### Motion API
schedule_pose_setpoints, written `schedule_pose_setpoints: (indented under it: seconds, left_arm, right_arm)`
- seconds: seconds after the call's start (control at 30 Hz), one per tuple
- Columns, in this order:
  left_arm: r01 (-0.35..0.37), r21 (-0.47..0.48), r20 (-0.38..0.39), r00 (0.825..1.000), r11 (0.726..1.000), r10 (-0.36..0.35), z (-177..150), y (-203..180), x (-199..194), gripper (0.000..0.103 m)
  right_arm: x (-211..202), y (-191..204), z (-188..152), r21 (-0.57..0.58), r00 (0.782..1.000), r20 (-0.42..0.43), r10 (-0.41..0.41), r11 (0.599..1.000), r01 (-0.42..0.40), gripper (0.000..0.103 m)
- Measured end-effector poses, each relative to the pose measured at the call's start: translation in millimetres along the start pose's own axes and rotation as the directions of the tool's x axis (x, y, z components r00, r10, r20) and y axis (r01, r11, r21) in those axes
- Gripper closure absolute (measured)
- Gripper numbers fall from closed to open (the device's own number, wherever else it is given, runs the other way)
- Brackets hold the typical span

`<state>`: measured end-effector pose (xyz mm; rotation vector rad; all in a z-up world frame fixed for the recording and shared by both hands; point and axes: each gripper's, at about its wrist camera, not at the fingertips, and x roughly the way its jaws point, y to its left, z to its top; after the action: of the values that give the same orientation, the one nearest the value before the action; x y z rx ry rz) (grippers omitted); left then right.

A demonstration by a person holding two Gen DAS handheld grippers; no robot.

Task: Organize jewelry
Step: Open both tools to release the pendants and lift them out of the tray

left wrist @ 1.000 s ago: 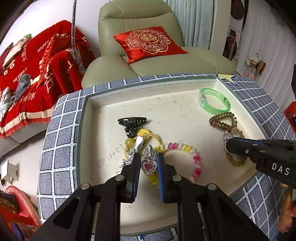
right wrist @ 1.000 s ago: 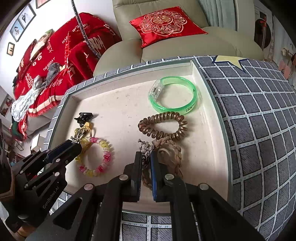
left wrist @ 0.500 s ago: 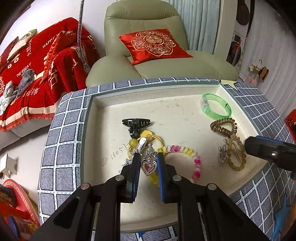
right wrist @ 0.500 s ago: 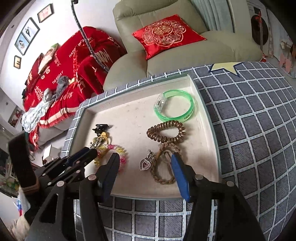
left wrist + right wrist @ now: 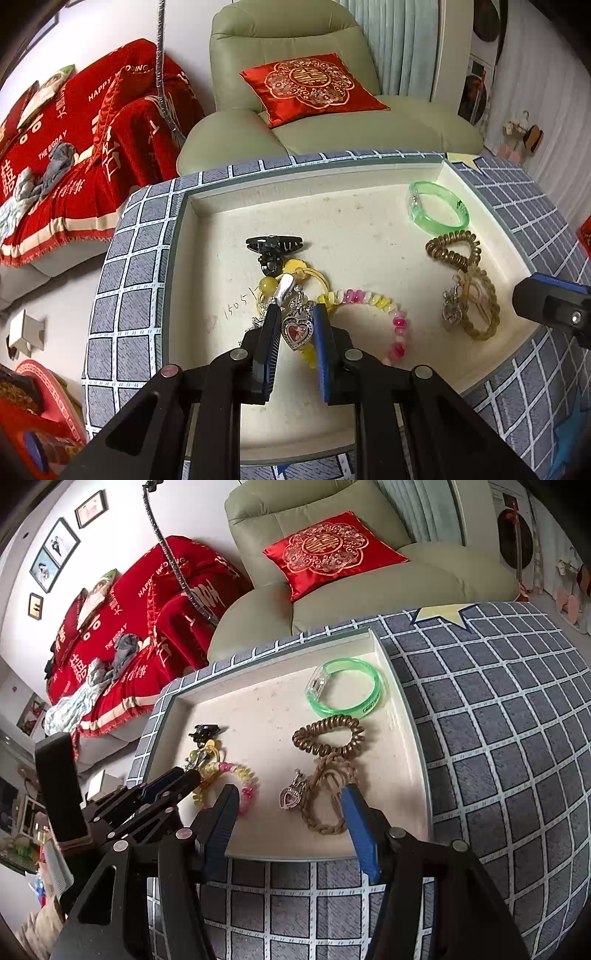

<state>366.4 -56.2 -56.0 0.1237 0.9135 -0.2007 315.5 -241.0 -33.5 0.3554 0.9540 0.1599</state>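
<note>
A cream tray (image 5: 362, 221) holds the jewelry. My left gripper (image 5: 294, 325) is shut on a silver heart pendant (image 5: 294, 331) above a pink and yellow bead bracelet (image 5: 384, 314) and a black hair clip (image 5: 273, 251). My right gripper (image 5: 290, 805) is open and empty, held over the tray's near edge; a second heart pendant (image 5: 290, 796) and a braided tan band (image 5: 327, 797) lie between its fingers. A brown coil hair tie (image 5: 327, 734) and a green bangle (image 5: 345, 690) lie farther back.
The tray (image 5: 273, 716) sits on a grey checked tablecloth (image 5: 498, 738). A green armchair (image 5: 314, 110) with a red cushion (image 5: 312, 86) stands behind, and a red-covered sofa (image 5: 74, 147) is to the left.
My right gripper let go of the second heart pendant, opened wide and drew back toward the tray's near edge. My left gripper rose slightly, still holding its pendant.
</note>
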Motion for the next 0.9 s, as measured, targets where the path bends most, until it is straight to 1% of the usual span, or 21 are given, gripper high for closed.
schedule_pose_setpoints:
  seconds: [0.17,0.2,0.23,0.27,0.3,0.33,0.47,0.5,0.53,0.57,0.6,0.67,0.73,0.83,0.9]
  left_arm:
    - [0.003,-0.003,0.020,1.000,1.000,-0.002,3.2,2.2,-4.6,0.069]
    - [-0.003,0.002,0.025,1.000,1.000,0.003,3.4,1.4,-5.3,0.062]
    - [-0.010,0.007,0.031,0.999,1.000,0.009,3.6,1.0,-6.0,0.045]
    - [-0.024,0.007,0.040,0.999,1.000,0.024,3.7,0.5,-7.3,0.000]
    - [-0.038,0.001,0.057,0.998,0.999,0.037,3.6,1.0,-9.6,0.000]
    - [-0.044,-0.002,0.093,0.995,0.999,0.044,3.0,1.1,-14.9,0.000]
    - [-0.036,0.002,0.077,0.996,0.999,0.036,7.5,1.1,-14.4,0.000]
    - [-0.037,0.002,0.077,0.996,0.999,0.037,7.7,1.1,-14.5,0.000]
    - [-0.040,0.003,0.076,0.996,0.999,0.040,7.4,1.4,-14.5,0.000]
    - [-0.045,0.005,0.076,0.996,0.999,0.045,7.1,1.4,-14.6,0.000]
    - [-0.048,0.007,0.075,0.996,0.999,0.047,6.3,1.2,-14.4,0.000]
    - [-0.052,0.008,0.070,0.996,0.999,0.052,5.2,1.0,-14.2,0.000]
    - [-0.059,0.010,0.067,0.996,0.998,0.059,3.9,1.1,-14.2,0.000]
    - [-0.063,0.013,0.065,0.996,0.998,0.062,1.8,1.6,-15.4,0.000]
    - [-0.067,0.014,0.064,0.996,0.998,0.066,0.7,2.0,-16.3,0.000]
  right_arm:
    - [-1.6,-4.8,4.2,0.009,1.000,0.015,-0.021,1.000,0.021,0.041]
    - [-1.3,-6.0,4.9,0.010,0.999,0.017,-0.029,1.000,0.029,0.041]
    - [-1.0,-6.3,5.3,0.009,0.999,0.017,-0.038,0.999,0.038,0.041]
    - [-0.1,-6.9,5.3,0.006,0.999,0.015,-0.049,0.999,0.049,0.041]
    - [0.3,-6.9,4.4,0.002,0.998,0.014,-0.058,0.998,0.058,0.041]
    - [1.2,-6.8,4.5,-0.002,0.998,0.014,-0.067,0.998,0.067,0.041]
    - [4.8,-6.2,6.2,-0.019,0.994,0.011,-0.106,0.994,0.106,0.041]
    - [5.3,-6.0,6.6,-0.021,0.994,0.012,-0.112,0.993,0.112,0.038]
    - [5.5,-5.5,6.9,-0.025,0.993,0.015,-0.117,0.993,0.117,0.032]
    - [5.4,-4.3,7.0,-0.033,0.992,0.021,-0.128,0.991,0.128,0.019]
    - [4.9,-3.5,7.0,-0.040,0.990,0.029,-0.138,0.989,0.139,0.013]
    - [4.0,-1.4,6.5,-0.056,0.988,0.041,-0.150,0.987,0.152,0.011]
    - [2.9,-0.9,6.7,-0.053,0.988,0.051,-0.146,0.987,0.149,0.000]
    - [-0.2,-1.8,6.5,-0.042,0.988,0.081,-0.133,0.990,0.137,0.000]
    - [1.1,0.0,7.0,-0.047,0.988,0.072,-0.137,0.989,0.141,0.000]
